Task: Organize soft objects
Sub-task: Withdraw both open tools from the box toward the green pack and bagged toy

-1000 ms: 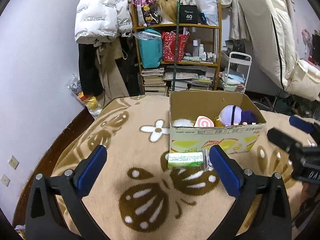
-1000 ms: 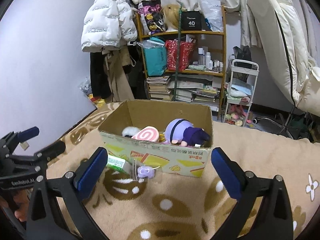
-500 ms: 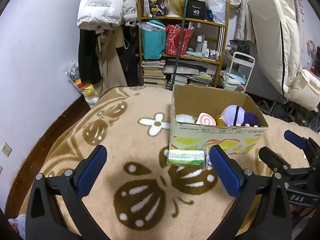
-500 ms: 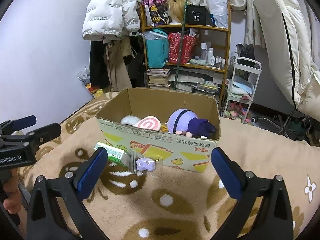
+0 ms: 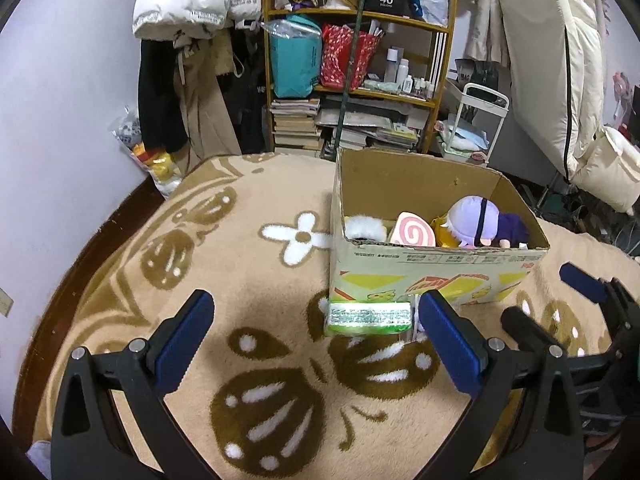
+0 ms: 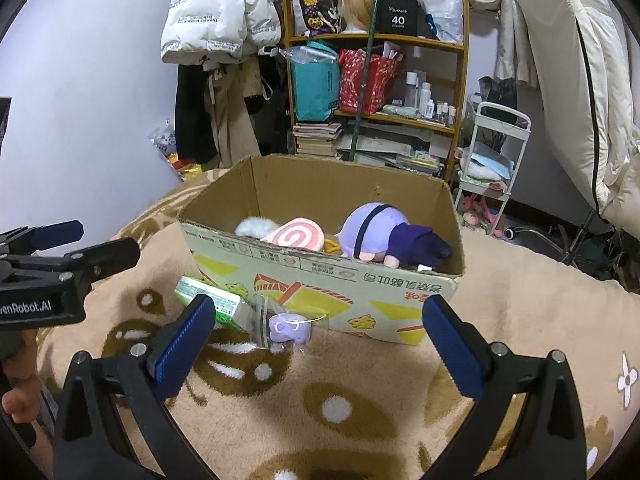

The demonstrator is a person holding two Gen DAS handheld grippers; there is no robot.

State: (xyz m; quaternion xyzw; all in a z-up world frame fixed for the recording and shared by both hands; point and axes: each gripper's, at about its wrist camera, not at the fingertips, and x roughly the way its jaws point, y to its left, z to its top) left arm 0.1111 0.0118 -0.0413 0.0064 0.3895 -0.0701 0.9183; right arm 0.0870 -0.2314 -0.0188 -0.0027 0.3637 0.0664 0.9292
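Observation:
An open cardboard box stands on the patterned blanket. It holds a purple plush doll, a pink swirl plush and a white fluffy item. A green tissue pack lies against the box front. Beside it lies a small purple toy in a clear bag. My left gripper is open and empty just before the pack. My right gripper is open and empty, above the bagged toy.
The tan blanket covers a bed whose wooden edge runs along the left wall. Behind stand a cluttered shelf, hanging coats, a white cart and an upright mattress.
Both grippers have moved forward and lower, toward the box and the items in front of it. Both stay open. Nothing on the blanket has moved.

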